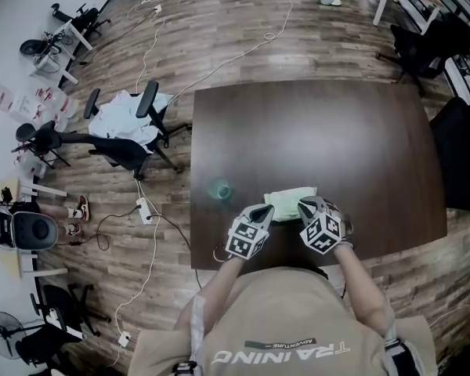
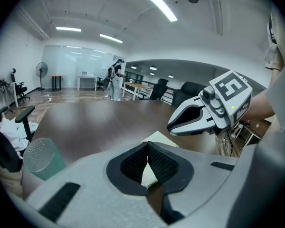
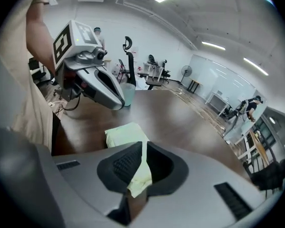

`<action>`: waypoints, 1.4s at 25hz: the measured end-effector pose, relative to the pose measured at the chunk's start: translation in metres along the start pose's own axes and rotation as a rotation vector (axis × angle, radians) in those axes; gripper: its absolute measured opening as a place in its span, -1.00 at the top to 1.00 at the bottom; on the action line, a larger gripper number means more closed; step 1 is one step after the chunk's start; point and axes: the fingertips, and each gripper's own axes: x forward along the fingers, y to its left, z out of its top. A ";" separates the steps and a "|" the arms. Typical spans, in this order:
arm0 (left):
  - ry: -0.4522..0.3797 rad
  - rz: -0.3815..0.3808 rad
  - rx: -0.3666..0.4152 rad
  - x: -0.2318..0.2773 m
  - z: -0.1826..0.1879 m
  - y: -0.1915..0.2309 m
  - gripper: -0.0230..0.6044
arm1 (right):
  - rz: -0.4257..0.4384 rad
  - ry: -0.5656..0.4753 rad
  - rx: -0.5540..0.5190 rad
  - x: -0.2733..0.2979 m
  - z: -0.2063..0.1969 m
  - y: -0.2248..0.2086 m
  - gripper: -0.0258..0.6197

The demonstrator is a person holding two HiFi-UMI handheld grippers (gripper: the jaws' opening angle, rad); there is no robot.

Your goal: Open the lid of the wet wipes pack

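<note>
Near the front edge of the table (image 1: 321, 131) lies the pale green wet wipes pack (image 1: 291, 202), flat, probably so both tools can reach it. At the pack's left end is the left gripper (image 1: 267, 209) and at its right end the right gripper (image 1: 305, 203), each claw pressed together and pinching nothing. Likely one will steady the pack while the other opens it. Whether either tip touches the pack I cannot tell. A teal cup (image 1: 220, 188) stands left of the pack. No print on the pack is legible; the person's shirt (image 1: 282, 327) reads "TRAINING".
</note>
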 end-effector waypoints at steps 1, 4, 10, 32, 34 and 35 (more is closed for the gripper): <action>0.019 0.004 -0.001 0.005 -0.004 0.001 0.90 | 0.020 0.004 -0.022 0.005 -0.002 0.002 0.87; 0.074 0.007 -0.009 0.024 -0.019 0.002 0.90 | 0.109 0.016 -0.067 0.018 -0.008 0.010 0.87; 0.164 0.025 -0.073 0.048 -0.054 0.001 0.90 | 0.271 0.046 -0.214 0.028 -0.020 0.035 0.56; 0.250 0.063 -0.029 0.058 -0.070 0.005 0.90 | 0.257 0.236 -0.573 0.049 -0.027 0.048 0.42; 0.255 0.057 -0.009 0.057 -0.070 0.007 0.90 | 0.258 0.248 -0.566 0.050 -0.024 0.047 0.40; 0.258 0.056 0.001 0.057 -0.069 0.008 0.90 | 0.259 0.252 -0.562 0.051 -0.023 0.046 0.37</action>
